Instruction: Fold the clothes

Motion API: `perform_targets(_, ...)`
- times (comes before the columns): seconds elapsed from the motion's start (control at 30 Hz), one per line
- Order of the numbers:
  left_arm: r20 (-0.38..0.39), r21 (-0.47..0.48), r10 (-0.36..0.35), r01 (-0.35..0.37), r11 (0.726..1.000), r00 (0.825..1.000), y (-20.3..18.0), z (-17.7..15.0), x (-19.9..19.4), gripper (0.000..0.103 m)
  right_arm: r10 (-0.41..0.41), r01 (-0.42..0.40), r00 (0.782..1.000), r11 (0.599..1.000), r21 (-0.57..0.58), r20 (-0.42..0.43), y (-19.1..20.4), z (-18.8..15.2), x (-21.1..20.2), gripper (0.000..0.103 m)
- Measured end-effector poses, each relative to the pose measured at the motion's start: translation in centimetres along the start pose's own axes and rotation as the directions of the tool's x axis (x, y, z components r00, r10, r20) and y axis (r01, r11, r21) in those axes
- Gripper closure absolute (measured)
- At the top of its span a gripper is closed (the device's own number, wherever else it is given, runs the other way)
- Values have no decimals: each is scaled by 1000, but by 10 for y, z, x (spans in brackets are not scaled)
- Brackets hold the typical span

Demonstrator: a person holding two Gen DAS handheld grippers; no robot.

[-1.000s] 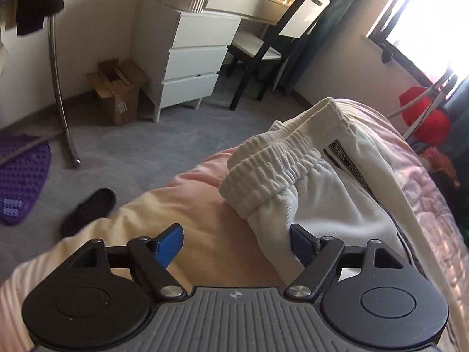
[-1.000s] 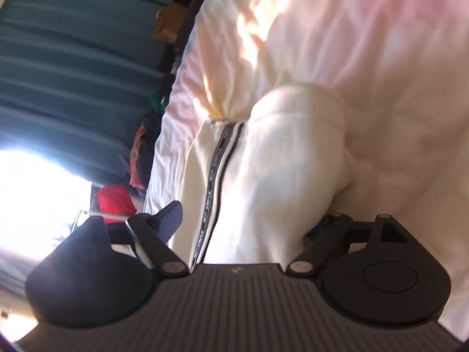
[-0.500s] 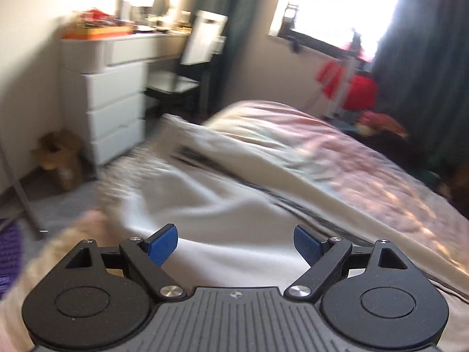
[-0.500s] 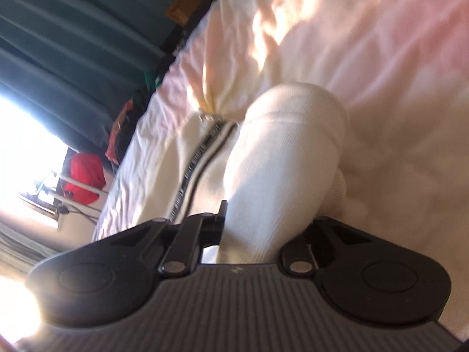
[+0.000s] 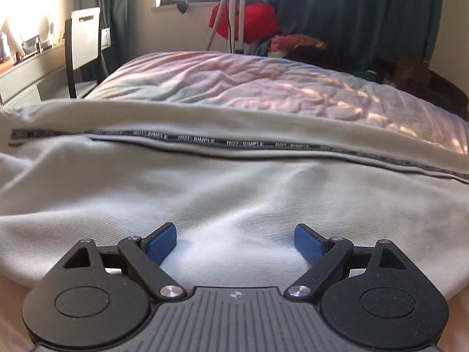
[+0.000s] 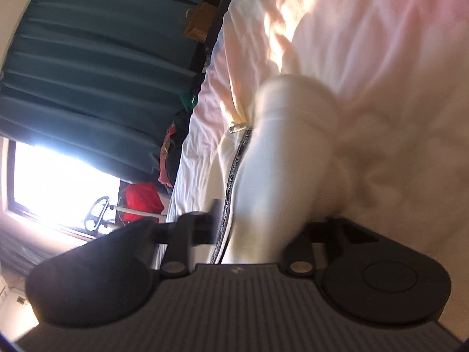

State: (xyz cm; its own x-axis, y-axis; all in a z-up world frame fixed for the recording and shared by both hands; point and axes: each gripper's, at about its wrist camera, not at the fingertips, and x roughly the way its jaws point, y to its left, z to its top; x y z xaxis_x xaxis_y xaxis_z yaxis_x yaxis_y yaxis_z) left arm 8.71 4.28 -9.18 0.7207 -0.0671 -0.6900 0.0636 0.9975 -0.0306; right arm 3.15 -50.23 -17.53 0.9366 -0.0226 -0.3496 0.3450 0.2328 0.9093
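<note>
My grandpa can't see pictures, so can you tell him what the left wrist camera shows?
An open claw with blue pads hangs just above a white garment, with nothing gripped. A black printed stripe runs across the garment, which lies on a pink bed. Behind are a chair, a red bag and dark curtains.

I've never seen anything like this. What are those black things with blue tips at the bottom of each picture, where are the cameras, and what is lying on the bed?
No robot here: a person holds a two-fingered clamp in each hand, and each clamp carries a wide-angle camera that looks out along its fingers. The left gripper stands wide open with its blue pads just above a white zip-up garment, gripping nothing. The garment is spread on a bed with a pinkish cover; a dark printed tape runs along its zip. The right gripper's view is rolled sideways. A bunched part of the same white garment sits between its jaws, which are opening; blur hides whether they press it.
</note>
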Motion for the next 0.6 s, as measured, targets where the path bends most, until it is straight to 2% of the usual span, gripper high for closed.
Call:
perform_targets(0.03, 0, -3, -2, 2, 1000, 1000, 1, -1, 0, 13, 16, -16, 1000, 1000, -6, -12, -1, -1, 4, 49)
perform_targets(0.07, 1, -4, -4, 4, 1000, 1000, 1, -2, 1, 12, 27, -27, 999, 1000, -16, -20, -2, -1, 9, 48)
perform_targets(0.17, 5, 6, -3, 3, 1000, 1000, 0, -3, 2, 7, 48, -50, 998, 998, -47, -38, -5, -1, 22, 47)
perform_targets(0.33, 8, 29, 4, -4, 1000, 1000, -6, -3, 4, 4, 68, -71, 997, 993, -90, -35, -7, 3, 37, 47)
perform_targets(0.5, 10, 37, 11, -12, 999, 1000, -9, -1, 9, 2, 178, -174, 984, 977, -124, 20, 2, 4, 27, 47)
perform_targets(0.53, 11, 38, 12, -12, 999, 1000, -9, -2, 9, 1, 179, -175, 984, 978, -110, 25, 1, 5, 26, 47)
perform_targets(0.6, 11, 38, 11, -12, 999, 1000, -9, -2, 9, 1, 109, -107, 994, 991, -85, 13, -3, 5, 29, 48)
